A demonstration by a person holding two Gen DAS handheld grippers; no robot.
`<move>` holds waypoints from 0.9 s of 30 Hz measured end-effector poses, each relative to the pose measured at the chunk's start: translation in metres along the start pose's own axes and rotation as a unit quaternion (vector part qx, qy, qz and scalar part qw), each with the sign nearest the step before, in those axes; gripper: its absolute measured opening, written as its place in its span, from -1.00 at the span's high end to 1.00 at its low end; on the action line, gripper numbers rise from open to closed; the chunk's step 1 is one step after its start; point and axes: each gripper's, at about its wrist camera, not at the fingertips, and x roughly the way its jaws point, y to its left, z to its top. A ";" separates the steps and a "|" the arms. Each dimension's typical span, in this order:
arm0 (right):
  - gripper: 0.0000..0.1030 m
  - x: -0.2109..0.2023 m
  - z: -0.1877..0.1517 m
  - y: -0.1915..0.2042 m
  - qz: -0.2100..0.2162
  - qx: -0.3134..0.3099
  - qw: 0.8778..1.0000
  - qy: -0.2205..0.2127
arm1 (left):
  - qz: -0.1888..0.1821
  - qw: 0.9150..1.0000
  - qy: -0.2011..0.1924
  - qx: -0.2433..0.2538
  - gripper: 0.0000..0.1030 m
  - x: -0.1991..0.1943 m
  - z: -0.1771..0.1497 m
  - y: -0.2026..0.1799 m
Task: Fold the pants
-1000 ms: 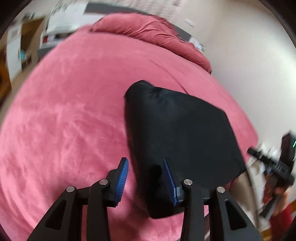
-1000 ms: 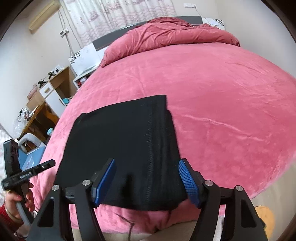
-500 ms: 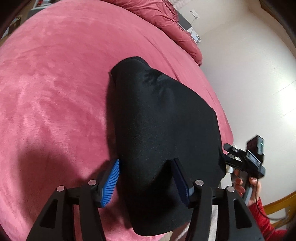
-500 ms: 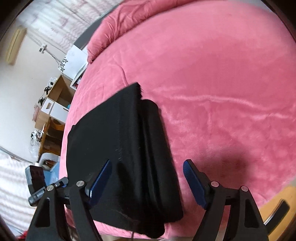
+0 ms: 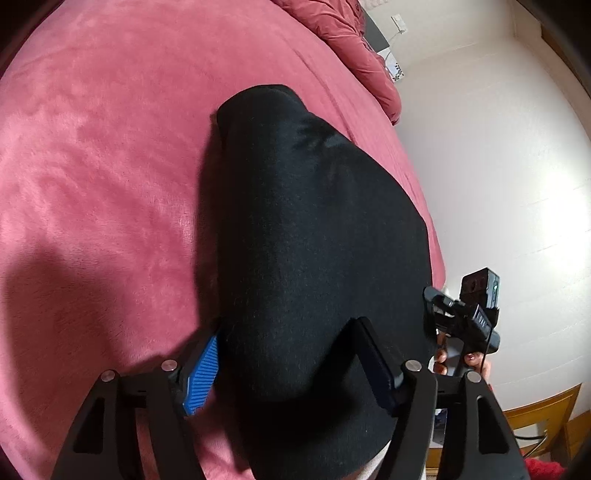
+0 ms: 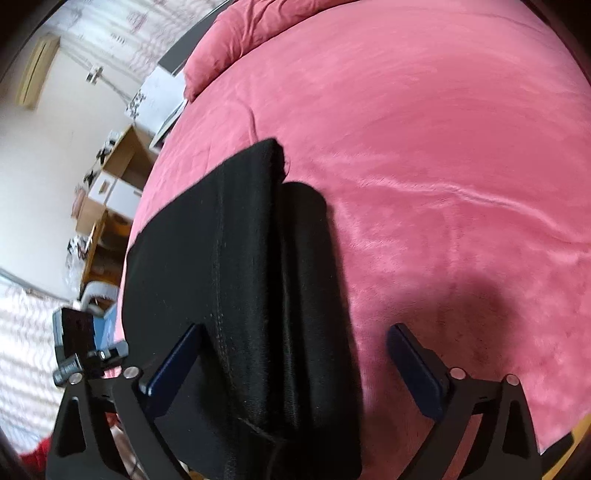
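Left claw [image 5: 288, 363]: angled down at the bed [image 5: 110, 166], jaws just opened wide. Near end of the pants [image 5: 314, 240] lying between the pads; left blue ribbed pad [image 5: 201, 373] just beside the cloth edge, right pad over the cloth, not pressing. No grip seen.

Right claw [image 6: 291, 365]: pitched steeply down, jaws just opened to full spread. Left pad over the cloth, right pad [image 6: 415, 369] well clear above bare bedcover. Folded stack passing between the pads, not clamped.

Pants: black knit, matte, folded into a thick rectangular stack, lying on the near part of the bed with the near end at or over the bed's edge. From the right wrist view, two layers visible: upper layer with a stitched seam running lengthwise, lower rounded fold protruding to the right. Far end rounded in the left wrist view.

Bed: pink plush cover, soft nap, faint creases; bunched pink duvet [image 6: 236, 33] at the far end.

Hand [image 5: 461, 360] gripping the right claw's handle, seen at the right of the left wrist view. Wooden furniture [image 6: 110, 173] to the far left, blurred.
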 end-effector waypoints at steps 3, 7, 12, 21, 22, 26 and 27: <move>-1.00 0.005 0.000 0.001 0.004 -0.010 1.000 0.009 | -0.005 1.000 0.002 -0.006 -0.38 0.002 0.002 0.001; -1.00 0.013 0.003 -0.007 0.019 0.009 0.999 0.026 | -0.004 1.000 -0.001 -0.003 -0.38 0.001 0.000 0.001; -1.00 0.014 0.004 -0.011 0.037 0.019 0.999 0.031 | -0.003 1.000 0.002 0.005 -0.34 0.003 -0.008 -0.005; -0.38 0.022 -0.005 0.008 0.049 0.004 0.999 0.010 | 0.008 0.999 -0.010 0.045 0.00 0.007 -0.014 -0.016; -0.30 0.020 -0.006 0.011 0.049 0.002 0.999 0.007 | 0.010 0.998 -0.013 0.053 0.06 0.004 -0.014 -0.020; -0.10 0.009 -0.008 0.024 0.041 -0.015 0.999 -0.008 | 0.028 0.995 -0.020 0.099 0.32 -0.006 -0.017 -0.042; -0.06 0.009 -0.009 0.030 0.038 -0.021 0.999 -0.012 | 0.033 0.993 -0.021 0.110 0.34 -0.009 -0.019 -0.048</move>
